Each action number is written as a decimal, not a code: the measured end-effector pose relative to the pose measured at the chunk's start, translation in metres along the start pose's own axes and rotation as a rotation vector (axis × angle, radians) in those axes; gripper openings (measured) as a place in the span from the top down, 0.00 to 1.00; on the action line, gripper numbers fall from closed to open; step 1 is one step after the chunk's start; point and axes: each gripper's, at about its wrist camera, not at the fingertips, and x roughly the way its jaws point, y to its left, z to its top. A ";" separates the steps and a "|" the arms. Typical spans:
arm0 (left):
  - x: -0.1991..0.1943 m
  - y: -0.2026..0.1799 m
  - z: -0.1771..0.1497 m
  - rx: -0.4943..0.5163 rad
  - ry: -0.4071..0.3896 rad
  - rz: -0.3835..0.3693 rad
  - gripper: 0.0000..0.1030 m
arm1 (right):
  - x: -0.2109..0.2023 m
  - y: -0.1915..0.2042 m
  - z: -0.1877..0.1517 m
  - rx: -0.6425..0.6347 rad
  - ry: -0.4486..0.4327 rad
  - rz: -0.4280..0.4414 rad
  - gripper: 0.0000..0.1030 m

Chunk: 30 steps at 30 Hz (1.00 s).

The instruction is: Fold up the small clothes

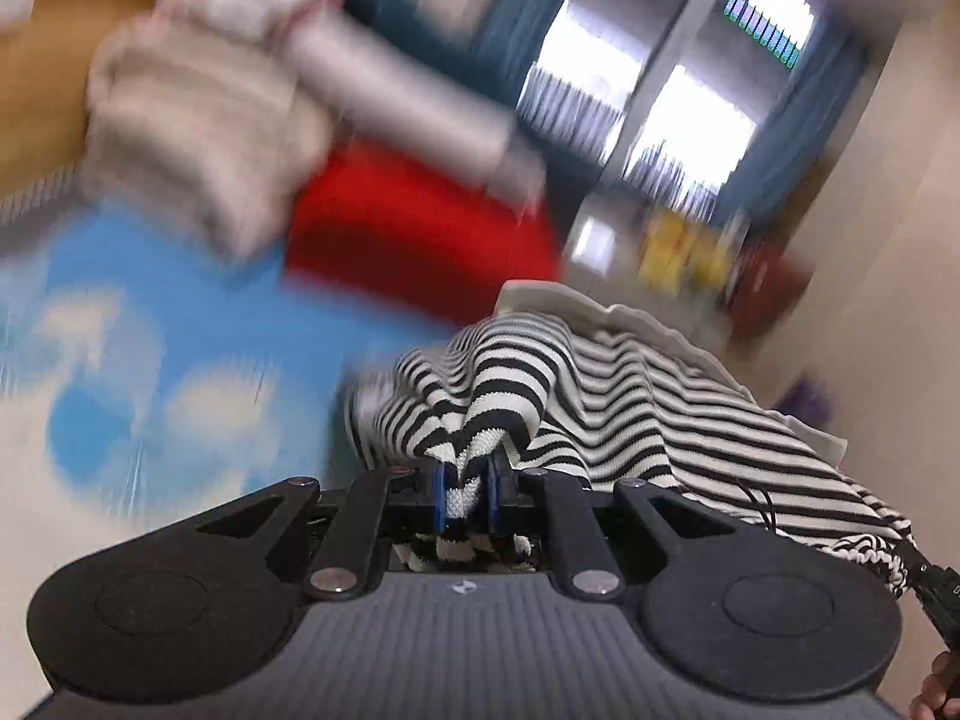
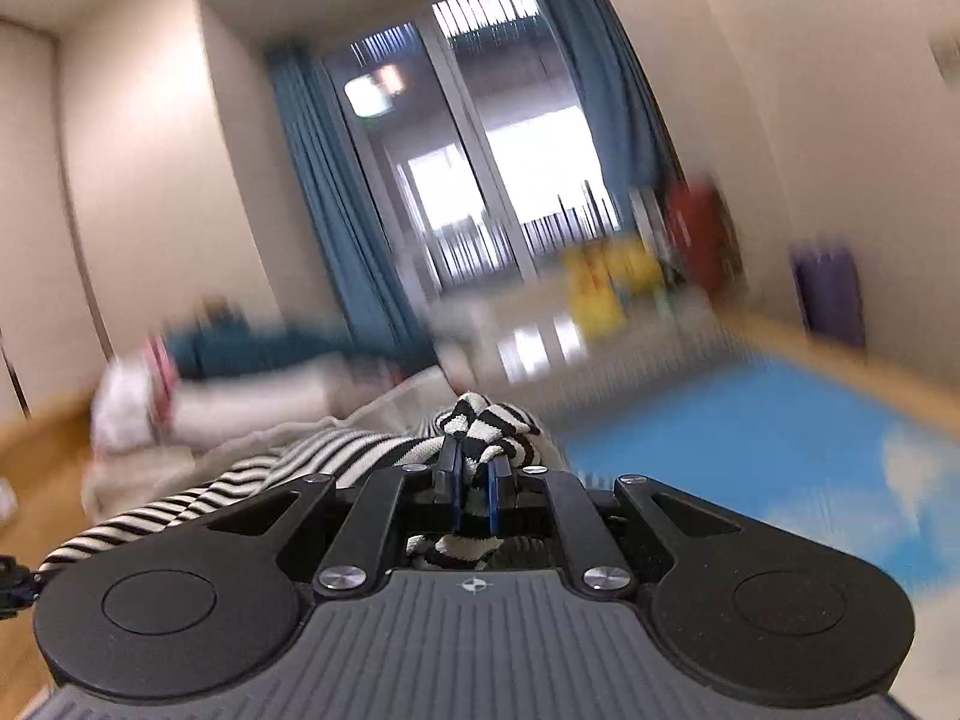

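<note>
A black-and-white striped knit garment (image 1: 630,396) with a white edge is held up in the air between both grippers. My left gripper (image 1: 468,492) is shut on one bunched part of it, with fabric between the blue pads. My right gripper (image 2: 474,480) is shut on another bunched part of the same garment (image 2: 336,456), which stretches away to the left. Both views are blurred by motion.
A blue mat with white cloud shapes (image 1: 150,360) lies below; it also shows in the right wrist view (image 2: 780,450). A pile of beige, white, red and teal clothes (image 1: 240,120) lies beyond it. A window with blue curtains (image 2: 480,180) is at the back.
</note>
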 end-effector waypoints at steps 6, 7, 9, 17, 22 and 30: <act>0.063 0.101 -0.193 -0.119 0.362 0.055 0.87 | -0.053 -0.067 -0.209 0.083 0.338 -0.102 0.93; 0.071 0.114 -0.215 -0.123 0.400 0.066 0.87 | -0.061 -0.075 -0.236 0.103 0.389 -0.115 0.93; 0.069 0.135 -0.258 -0.121 0.445 0.085 0.87 | -0.078 -0.090 -0.284 0.119 0.487 -0.167 0.93; 0.042 0.153 -0.294 -0.052 0.427 0.056 0.87 | -0.138 -0.091 -0.346 0.082 0.537 -0.170 0.93; 0.049 0.142 -0.283 -0.007 0.400 0.080 0.66 | -0.133 -0.075 -0.335 0.029 0.569 -0.160 0.89; 0.019 0.141 -0.197 0.028 0.247 0.130 0.13 | -0.152 -0.097 -0.304 -0.039 0.634 -0.167 0.42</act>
